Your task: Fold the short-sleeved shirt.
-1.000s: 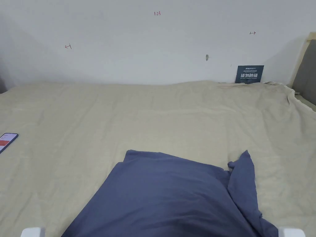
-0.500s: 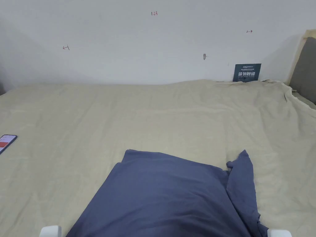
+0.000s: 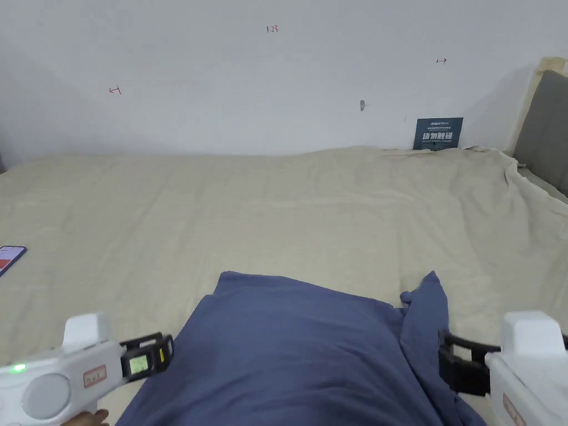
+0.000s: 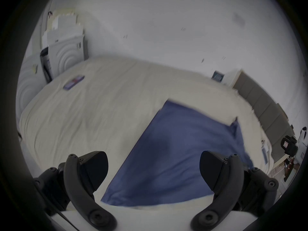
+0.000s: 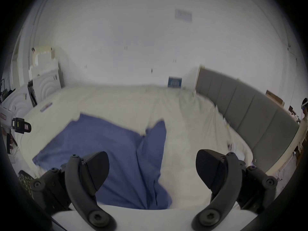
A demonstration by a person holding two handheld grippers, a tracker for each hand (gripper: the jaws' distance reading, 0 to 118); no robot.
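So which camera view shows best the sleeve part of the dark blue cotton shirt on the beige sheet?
The right gripper view: the sleeve of the dark blue cotton shirt lies unhidden between the open jaws. The head view shows the sleeve partly behind the right gripper. The left gripper view shows it small and blurred.

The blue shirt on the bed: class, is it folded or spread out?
Partly folded: the blue shirt lies on the bed as a smooth panel, one sleeve sticking out rumpled.

Risen into the head view since a second ago: left gripper (image 3: 166, 349) beside the near left edge of the blue shirt (image 3: 299, 355), right gripper (image 3: 446, 360) beside its near right edge, both with jaws spread apart.
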